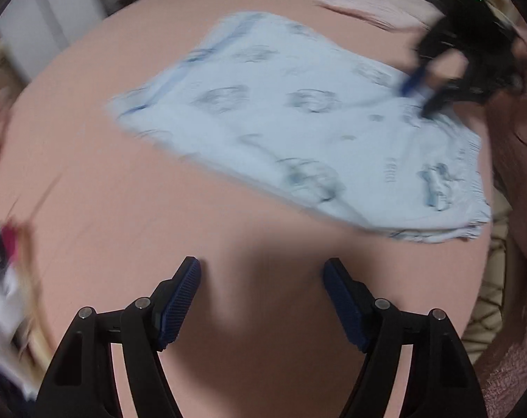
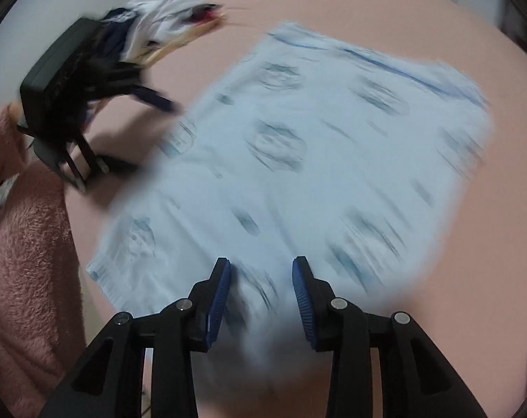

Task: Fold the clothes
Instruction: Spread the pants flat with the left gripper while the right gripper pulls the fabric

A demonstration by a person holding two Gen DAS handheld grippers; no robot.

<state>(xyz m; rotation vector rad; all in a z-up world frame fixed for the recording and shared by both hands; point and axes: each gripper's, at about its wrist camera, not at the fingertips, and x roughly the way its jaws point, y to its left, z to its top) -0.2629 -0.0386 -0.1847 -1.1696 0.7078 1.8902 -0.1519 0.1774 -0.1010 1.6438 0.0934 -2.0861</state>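
The pale blue garment point(image 1: 298, 129) lies flat near the middle of the pink bed sheet point(image 1: 106, 209), already folded into a compact, roughly rectangular shape — stacked layers show along its gathered elastic edge point(image 1: 472, 205) in the left wrist view. At least one fold therefore appears done. Whether a further fold is intended cannot be told; what seems left is a last tidying or setting the piece aside, and then the heap of other clothes point(image 2: 166, 10), white, dark and red, lying at the far edge of the sheet, apart from the blue piece.

The fabric is light blue, printed with darker grey-blue motifs and finished with a blue stripe along one edge point(image 2: 403, 69). It looks thin and soft, and lies with few wrinkles. Motion blur hides the finer details.

The left gripper point(image 1: 261, 296) hangs over bare sheet just beside the garment, its jaws wide apart with nothing between them. The right gripper point(image 2: 261, 296) is poised above the garment's near portion — its jaws stand partly apart, with the cloth seen below through the gap, and its pads do not appear to pinch any fabric, though blur makes contact hard to judge. A fluffy pink blanket point(image 2: 30, 261) borders the sheet on one side.
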